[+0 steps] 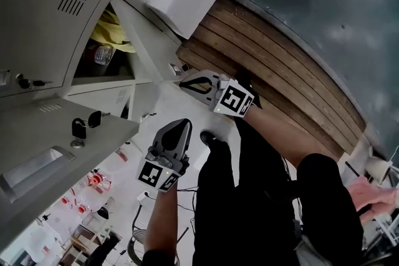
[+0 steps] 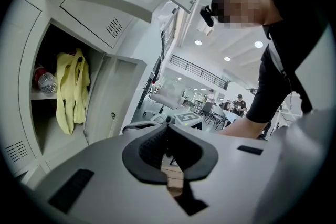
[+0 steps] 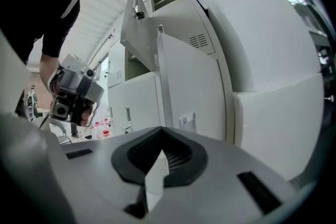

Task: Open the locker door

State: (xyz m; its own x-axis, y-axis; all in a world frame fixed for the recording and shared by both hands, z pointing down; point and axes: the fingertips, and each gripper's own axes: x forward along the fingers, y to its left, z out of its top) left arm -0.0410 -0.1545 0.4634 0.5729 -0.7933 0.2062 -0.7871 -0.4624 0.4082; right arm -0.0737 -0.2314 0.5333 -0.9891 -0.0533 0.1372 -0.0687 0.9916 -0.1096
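Locker door (image 2: 113,99) stands open: yellow garment (image 2: 71,89) and bottle (image 2: 44,80) inside. Left gripper (image 1: 177,129) jaws pressed together, empty. Right gripper (image 1: 190,81) jaws together, empty.

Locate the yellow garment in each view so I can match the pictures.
Head view: yellow garment at upper left, inside the open compartment.
Left gripper view: garment at the left, hanging in that compartment.
Right gripper view: not in it.
Shared landmark: the open locker door, at and.
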